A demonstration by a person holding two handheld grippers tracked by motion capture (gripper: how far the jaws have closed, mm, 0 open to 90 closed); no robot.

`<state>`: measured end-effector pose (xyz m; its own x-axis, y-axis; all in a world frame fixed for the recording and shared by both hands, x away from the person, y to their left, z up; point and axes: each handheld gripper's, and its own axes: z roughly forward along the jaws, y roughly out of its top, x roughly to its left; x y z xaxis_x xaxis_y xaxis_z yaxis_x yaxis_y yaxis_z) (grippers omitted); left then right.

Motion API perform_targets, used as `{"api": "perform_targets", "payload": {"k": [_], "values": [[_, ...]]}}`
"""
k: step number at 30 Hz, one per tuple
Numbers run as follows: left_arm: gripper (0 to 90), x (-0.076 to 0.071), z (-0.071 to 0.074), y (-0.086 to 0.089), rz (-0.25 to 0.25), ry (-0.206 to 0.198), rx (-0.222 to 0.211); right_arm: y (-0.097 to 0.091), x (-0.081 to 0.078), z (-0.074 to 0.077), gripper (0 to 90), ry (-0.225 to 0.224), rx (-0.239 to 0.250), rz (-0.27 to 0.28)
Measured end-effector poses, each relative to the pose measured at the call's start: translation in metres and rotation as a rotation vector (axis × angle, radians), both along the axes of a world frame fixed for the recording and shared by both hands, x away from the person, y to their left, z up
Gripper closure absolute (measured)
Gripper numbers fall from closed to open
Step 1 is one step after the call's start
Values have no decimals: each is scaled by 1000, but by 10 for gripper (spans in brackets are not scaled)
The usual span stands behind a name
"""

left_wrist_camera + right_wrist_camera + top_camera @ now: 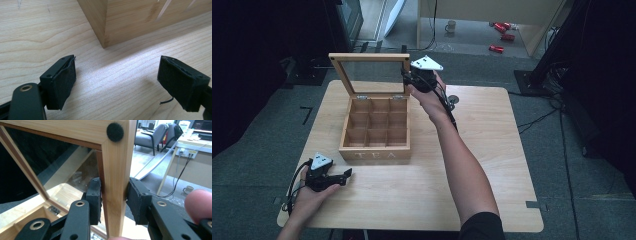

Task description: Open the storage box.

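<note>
**A:** What's nearest you?

**B:** My left gripper (346,176) lies on the tabletop (492,165) close to its near-left corner, my hand (312,197) resting behind it. Its jaws stand wide apart with nothing between them, only bare wood. In the left gripper view the near-left corner of the tea box (105,27) stands just beyond the pads (63,80), not touching them.

**A:** And the box itself?

**B:** The tea box (377,150) sits left of the middle of the tabletop, its front face turned towards the near edge. Its square compartments show, with the glass-paned lid (369,75) standing upright at the back on its hinges.

**A:** Your other tool?

**B:** My right gripper (408,76) is at the far side, by the lid's right-hand frame rail near the upper corner. In the right gripper view both pads (96,200) press on that wooden rail (115,182), one on each side: it is clenched on the lid. A round felt dot (115,131) sits on the corner above the grip.
</note>
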<state>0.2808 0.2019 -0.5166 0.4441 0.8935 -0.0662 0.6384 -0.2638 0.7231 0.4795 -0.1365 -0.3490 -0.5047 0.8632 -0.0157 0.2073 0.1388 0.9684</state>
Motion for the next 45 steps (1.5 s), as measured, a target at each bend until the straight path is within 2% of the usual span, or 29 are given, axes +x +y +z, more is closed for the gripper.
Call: {"api": "perform_targets", "payload": {"k": [14,21,33,45], "values": [[160,0,0,0,0,-4,7,5,36,5,664,54,52,-59],[160,0,0,0,-1,-4,8,6,54,6,668,98,85,-81],[160,0,0,-1,-2,-5,4,9,82,6,668,165,110,-126],[160,0,0,0,-1,-4,-1,12,94,-1,665,164,132,-154]]}}
